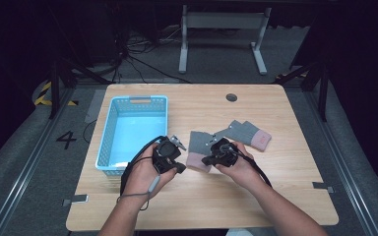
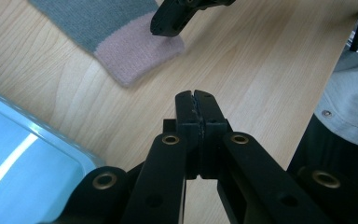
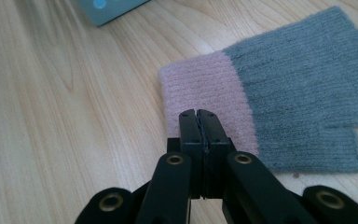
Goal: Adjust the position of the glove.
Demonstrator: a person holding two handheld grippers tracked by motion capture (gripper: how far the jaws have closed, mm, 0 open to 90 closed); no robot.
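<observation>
Two grey knit gloves with pink cuffs lie on the wooden table point(image 1: 275, 191). The nearer glove point(image 1: 197, 142) has its pink cuff point(image 3: 205, 88) toward me; the other glove point(image 1: 246, 132) lies behind it to the right. My right gripper point(image 3: 199, 114) is shut with nothing between its jaws, tips just over that pink cuff point(image 2: 140, 53); I cannot tell whether they touch it. In the high view this right gripper point(image 1: 207, 159) points left. My left gripper point(image 2: 196, 95) is shut and empty above bare wood, a short way from the cuff. From above, the left gripper point(image 1: 178, 164) sits beside the basket.
A light blue plastic basket point(image 1: 109, 132) stands at the table's left, its rim point(image 2: 51, 135) close to my left gripper and one corner point(image 3: 107, 9) ahead of the right gripper. The near table edge point(image 2: 317, 102) runs beside my left gripper. A dark round grommet point(image 1: 232, 97) sits at the back.
</observation>
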